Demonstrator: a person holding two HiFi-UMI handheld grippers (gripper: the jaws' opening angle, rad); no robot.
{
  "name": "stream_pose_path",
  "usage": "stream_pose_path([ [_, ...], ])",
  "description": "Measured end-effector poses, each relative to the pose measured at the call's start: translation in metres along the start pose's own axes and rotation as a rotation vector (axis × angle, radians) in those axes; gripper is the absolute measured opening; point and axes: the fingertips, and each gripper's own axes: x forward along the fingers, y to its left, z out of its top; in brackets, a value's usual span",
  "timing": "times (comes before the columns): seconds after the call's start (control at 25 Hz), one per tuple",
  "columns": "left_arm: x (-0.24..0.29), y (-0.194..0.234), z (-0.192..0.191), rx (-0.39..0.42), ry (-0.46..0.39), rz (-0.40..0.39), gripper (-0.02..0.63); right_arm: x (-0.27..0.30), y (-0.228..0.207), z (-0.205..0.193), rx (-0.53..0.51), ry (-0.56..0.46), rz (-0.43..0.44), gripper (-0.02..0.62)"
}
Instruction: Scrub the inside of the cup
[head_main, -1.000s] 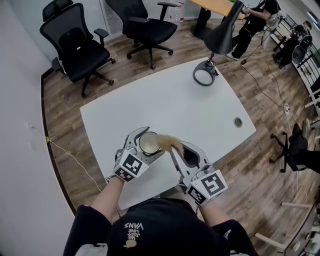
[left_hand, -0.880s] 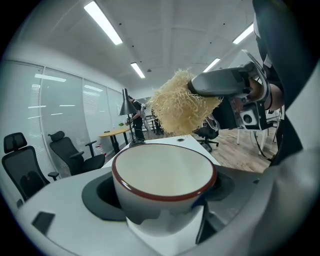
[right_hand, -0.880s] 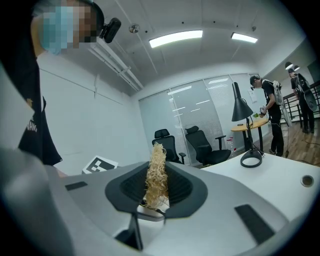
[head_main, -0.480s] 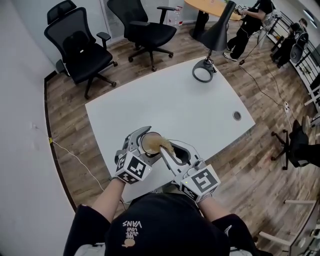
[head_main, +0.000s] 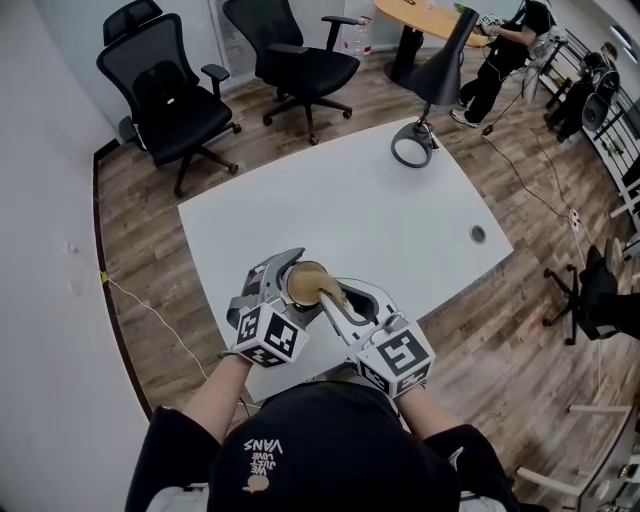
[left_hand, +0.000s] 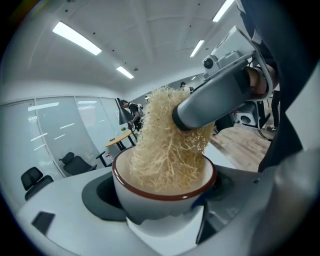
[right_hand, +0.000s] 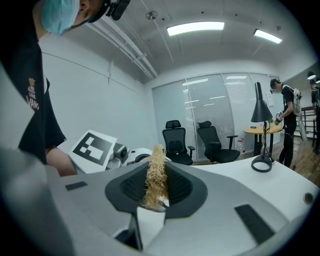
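Inside cup (left_hand: 150, 194), clamped by left gripper (head_main: 299, 284): fibrous scrubber (left_hand: 165, 145), pinched by right gripper (right_hand: 155, 187).

We see a white bench (head_main: 340, 220) with rounded corners, set at a slant on a wooden floor (head_main: 150, 240). Most of its top is bare. Near its far corner stands a black desk lamp (head_main: 441, 68); its ring-shaped base (head_main: 395, 152) rests flat on the top and its shade leans out past the far edge. Close to the right-hand edge a small round cable grommet (head_main: 477, 234) is set into the surface, well apart from the lamp. In the right gripper view we find the same bench (right_hand: 260, 185) with the lamp (right_hand: 260, 125) upright at its far end.
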Motion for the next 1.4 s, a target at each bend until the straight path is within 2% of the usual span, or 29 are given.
stream_pose_path([
  [0.16,0.001,0.006,-0.005,0.047,0.029,0.004,0.423,0.011,0.008,-0.006,-0.008,0.069,0.062,0.081],
  [0.32,0.004,0.002,-0.008,0.032,0.030,-0.022,0.423,0.023,0.017,-0.005,0.041,0.089,0.144,0.080],
  [0.52,0.006,-0.001,0.000,0.045,0.013,-0.035,0.423,0.028,-0.008,0.002,0.020,0.094,0.081,0.080],
  [0.72,0.009,0.003,0.000,0.061,0.013,-0.034,0.423,0.024,-0.014,-0.009,-0.032,0.158,0.045,0.080],
  [0.88,0.012,0.005,-0.004,0.059,0.027,-0.036,0.423,0.024,-0.001,-0.017,-0.010,0.185,0.083,0.080],
  [1.0,0.014,0.004,-0.004,0.043,0.022,-0.041,0.423,0.028,0.008,-0.014,0.034,0.164,0.135,0.080],
  [1.12,0.014,0.003,-0.003,0.035,0.014,-0.043,0.423,0.032,0.005,-0.010,0.064,0.144,0.140,0.080],
  [1.28,0.013,-0.002,0.001,0.051,0.000,-0.045,0.423,0.032,-0.013,-0.004,0.030,0.134,0.062,0.080],
  [1.4,0.013,-0.002,0.003,0.059,-0.002,-0.041,0.423,0.029,-0.020,-0.008,-0.010,0.165,0.028,0.080],
])
